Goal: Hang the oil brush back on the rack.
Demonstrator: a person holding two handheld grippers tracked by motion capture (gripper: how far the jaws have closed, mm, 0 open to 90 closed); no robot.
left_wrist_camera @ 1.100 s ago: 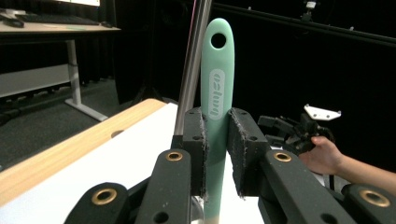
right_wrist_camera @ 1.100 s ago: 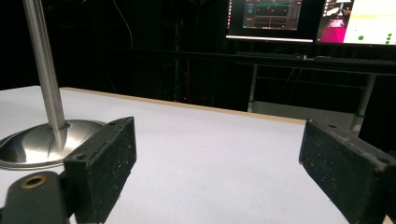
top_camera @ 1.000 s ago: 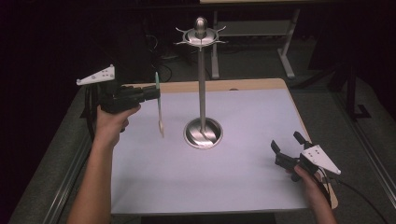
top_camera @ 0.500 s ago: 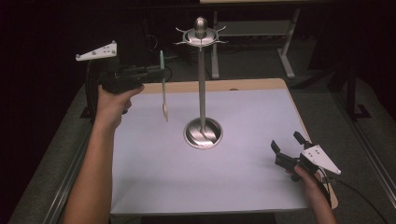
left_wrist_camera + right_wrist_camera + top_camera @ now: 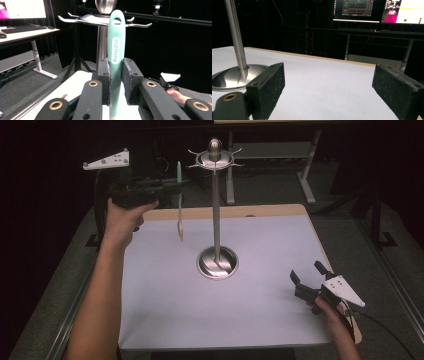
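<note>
Beside the metal rack point(image 5: 215, 215), left tongs point(image 5: 115, 75) clamping mint utensil point(image 5: 116, 50), right tongs point(image 5: 327, 92) agape, empty.

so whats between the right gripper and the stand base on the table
Nothing: in the high view, only bare white table runs from the open right gripper to the stand base. The right gripper view shows the same bare surface.

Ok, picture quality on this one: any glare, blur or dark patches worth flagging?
High view: the white mat is evenly lit while the surroundings fall to near black; the stand's steel base shows mild glare. Left gripper view: the teal utensil handle is sharp between the fingers, and the monitor at top left is blown out. Right gripper view: the near fingers look soft, and the screens are overexposed.
</note>
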